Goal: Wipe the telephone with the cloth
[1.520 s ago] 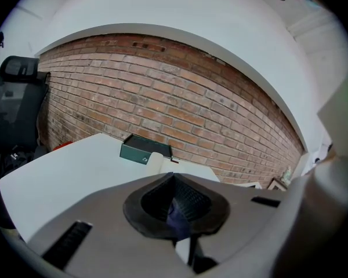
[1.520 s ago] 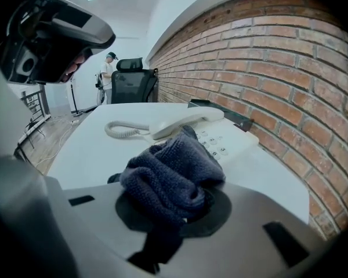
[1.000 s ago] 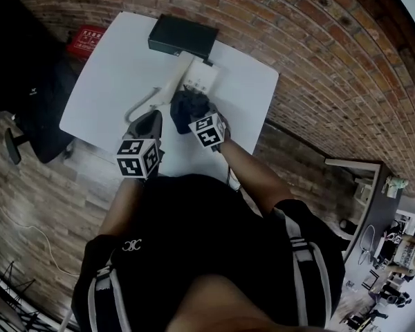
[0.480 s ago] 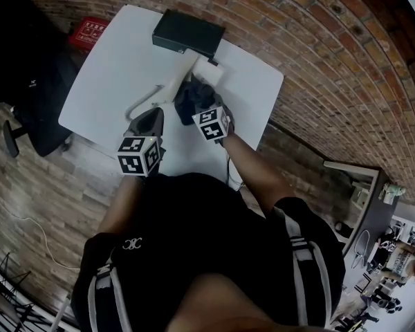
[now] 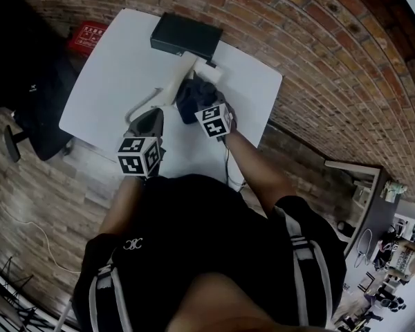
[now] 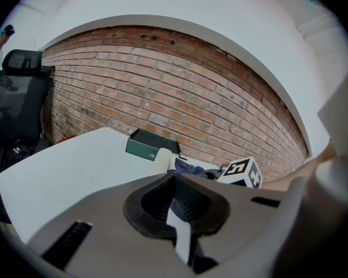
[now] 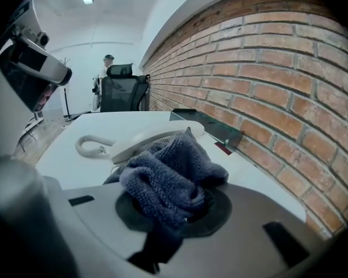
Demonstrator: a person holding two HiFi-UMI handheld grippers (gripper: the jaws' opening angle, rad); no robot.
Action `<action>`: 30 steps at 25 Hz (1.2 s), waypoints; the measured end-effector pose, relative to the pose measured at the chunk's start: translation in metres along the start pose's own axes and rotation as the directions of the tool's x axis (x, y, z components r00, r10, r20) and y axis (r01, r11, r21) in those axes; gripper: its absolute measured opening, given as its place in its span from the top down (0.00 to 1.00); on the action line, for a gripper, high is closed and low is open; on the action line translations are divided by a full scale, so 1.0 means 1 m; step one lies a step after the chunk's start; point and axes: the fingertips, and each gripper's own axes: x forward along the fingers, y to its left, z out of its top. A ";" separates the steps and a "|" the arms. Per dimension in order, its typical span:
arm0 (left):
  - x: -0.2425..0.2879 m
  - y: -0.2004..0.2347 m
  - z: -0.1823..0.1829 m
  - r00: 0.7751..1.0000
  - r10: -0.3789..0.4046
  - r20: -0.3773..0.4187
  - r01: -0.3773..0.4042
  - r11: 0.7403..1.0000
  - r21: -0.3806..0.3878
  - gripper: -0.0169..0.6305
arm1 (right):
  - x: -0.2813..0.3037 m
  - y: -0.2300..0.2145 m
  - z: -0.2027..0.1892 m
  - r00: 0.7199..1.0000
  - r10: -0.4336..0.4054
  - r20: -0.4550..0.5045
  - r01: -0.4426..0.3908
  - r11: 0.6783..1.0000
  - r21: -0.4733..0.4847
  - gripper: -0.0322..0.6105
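**On the white bench point(image 5: 107, 71), cloth against the telephone**

At the far end of the bench, near the brick wall point(image 5: 318, 61), the white telephone point(image 5: 182, 75) lies with its handset pointing toward a dark box point(image 5: 185, 37) that sits at the bench's back edge. Its coiled cord point(image 5: 142, 104) curls off toward the person's left. The dark blue cloth point(image 7: 169, 169) is bunched up and resting on the telephone, covering the part nearest the person.

The right gripper point(image 7: 173, 204) has its fingers closed on the cloth: a thick fold is pinched between them, the bulk bulges forward over the telephone, and a tail hangs down behind the pinch. From the head view, this gripper's marker cube point(image 5: 214, 122) sits just behind the cloth.

The left gripper point(image 6: 175, 194) is just beside the cord, nearer the person than the telephone. Its ribbed fingers are brought together and meet at the tips. A thin white sliver shows in the slit below them, and what it is cannot be made out.

A black office chair point(image 5: 28, 81) stands on the wooden floor off the bench's left side, with a red object point(image 5: 90, 34) on the floor near the wall.
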 end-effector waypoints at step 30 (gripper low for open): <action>-0.035 -0.016 0.046 0.992 0.042 0.123 -0.065 0.980 0.186 0.99 | -0.192 -0.017 0.120 0.842 -0.168 0.512 0.077 0.978 0.194 0.88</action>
